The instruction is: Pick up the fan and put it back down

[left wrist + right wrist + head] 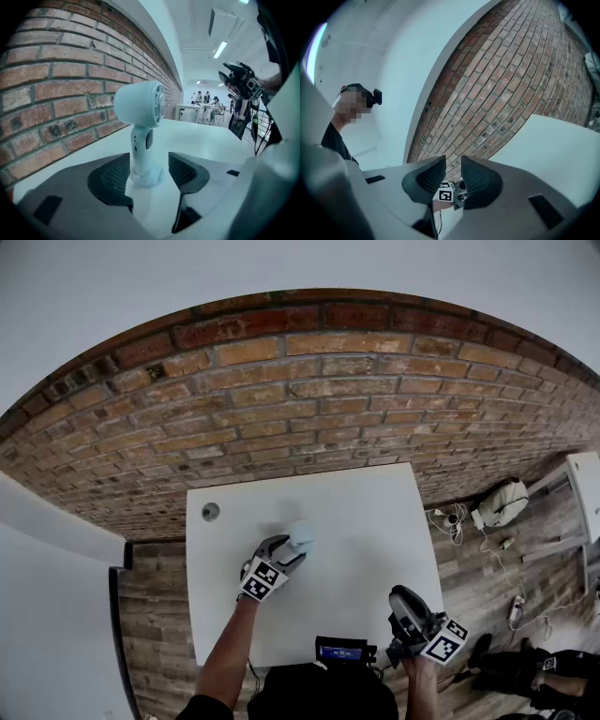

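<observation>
Fan [301,532] [140,112]: upright on white bench [375,521] [206,140], base flat on the top, stem btwn the pads of L tongs [291,546] [149,161]. Round head above the pads, grille turned toward the R-pad side.

L tongs: released, spread wide, tilted down at the bench top. Clear gap btwn stem and R pad; L pad just beside the stem, no squeeze seen. Marker cube at the back, bare forearm [228,652] behind it.

R tongs [401,598] [453,171]: at the bench's near edge, well apart from the fan, back and to the R of L tongs. Not clenched; pads a narrow gap apart, nothing gripped. Through that gap, L tongs' marker cube [445,196] in the distance.

Brick wall [309,399] [51,89] [511,84]: ahead of both tongs, past the fan. Round hole [211,512] in the bench top, L of L tongs near the far corner. Cables [455,521] on wood floor, off to the R of R tongs.
</observation>
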A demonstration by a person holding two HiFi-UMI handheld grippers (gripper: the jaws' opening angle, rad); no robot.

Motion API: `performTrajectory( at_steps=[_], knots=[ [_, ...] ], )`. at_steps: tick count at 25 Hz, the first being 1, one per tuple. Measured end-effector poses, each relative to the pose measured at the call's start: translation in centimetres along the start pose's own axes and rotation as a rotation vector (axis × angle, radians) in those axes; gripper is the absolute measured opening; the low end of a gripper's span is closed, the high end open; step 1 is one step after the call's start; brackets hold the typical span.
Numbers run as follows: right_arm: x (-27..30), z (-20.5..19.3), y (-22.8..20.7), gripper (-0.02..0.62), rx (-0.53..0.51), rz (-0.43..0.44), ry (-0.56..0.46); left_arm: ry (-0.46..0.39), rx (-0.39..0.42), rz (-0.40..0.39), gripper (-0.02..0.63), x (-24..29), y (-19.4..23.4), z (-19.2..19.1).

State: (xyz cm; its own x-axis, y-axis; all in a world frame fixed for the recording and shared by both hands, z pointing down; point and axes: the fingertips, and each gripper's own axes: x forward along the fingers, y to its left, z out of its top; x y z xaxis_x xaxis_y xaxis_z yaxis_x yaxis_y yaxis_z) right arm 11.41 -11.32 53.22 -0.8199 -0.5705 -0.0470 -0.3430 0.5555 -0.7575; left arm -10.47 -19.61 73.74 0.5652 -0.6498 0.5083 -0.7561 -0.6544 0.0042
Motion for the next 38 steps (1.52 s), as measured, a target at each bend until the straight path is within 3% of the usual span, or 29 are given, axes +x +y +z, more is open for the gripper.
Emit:
performTrajectory(
  at_steps=[5,9,12,14,16,18,20,24,26,32,38],
  knots=[
    [-1.4,-0.5,-0.7,0.083,0.009,-0.038,-0.029,0.005,0.077,0.011,0.256,1.6,1.5,0.6],
    [-1.8,-0.8,-0.9,0.083,0.015,-0.051,-0.028,-0.047,0.089,0.005,0.252,1.8,1.5,2.4],
    [-1.3,-1.1,-0.9,0.083,0.018,-0.041,-0.014,-0.05,0.079,0.01,0.17,1.7,1.6,2.9],
    [-0.8,-1.1,-0.8,0.083,0.018,-0.03,-0.005,-0.034,0.082,0.007,0.167,1.6,1.4,2.8],
    [-0.3,-1.0,-0.8,0.083,0.021,-0.017,0.0,-0.026,0.057,-0.003,0.166,1.1,1.1,2.9],
    [0.2,-0.9,-0.7,0.083,0.024,-0.002,0.003,-0.062,-0.029,-0.022,0.166,-0.2,0.7,4.2],
    [0.6,-0.7,-0.7,0.083,0.027,0.016,0.003,-0.161,-0.151,-0.054,0.166,-2.2,0.5,7.1],
    [2.1,-0.6,-0.8,0.083,0.034,0.061,0.012,-0.475,-0.43,-0.163,0.166,-8.5,1.2,14.5],
    [2.9,-0.6,-0.8,0.083,0.039,0.082,0.018,-0.606,-0.506,-0.204,0.166,-12.2,1.6,18.2],
    [5.2,0.1,0.5,0.083,0.054,0.174,0.016,-0.951,-0.587,-0.282,0.166,-23.0,2.9,27.0],
    [6.9,1.2,2.0,0.083,0.076,0.263,0.002,-1.209,-0.643,-0.34,0.165,-31.5,3.9,32.8]
  ],
)
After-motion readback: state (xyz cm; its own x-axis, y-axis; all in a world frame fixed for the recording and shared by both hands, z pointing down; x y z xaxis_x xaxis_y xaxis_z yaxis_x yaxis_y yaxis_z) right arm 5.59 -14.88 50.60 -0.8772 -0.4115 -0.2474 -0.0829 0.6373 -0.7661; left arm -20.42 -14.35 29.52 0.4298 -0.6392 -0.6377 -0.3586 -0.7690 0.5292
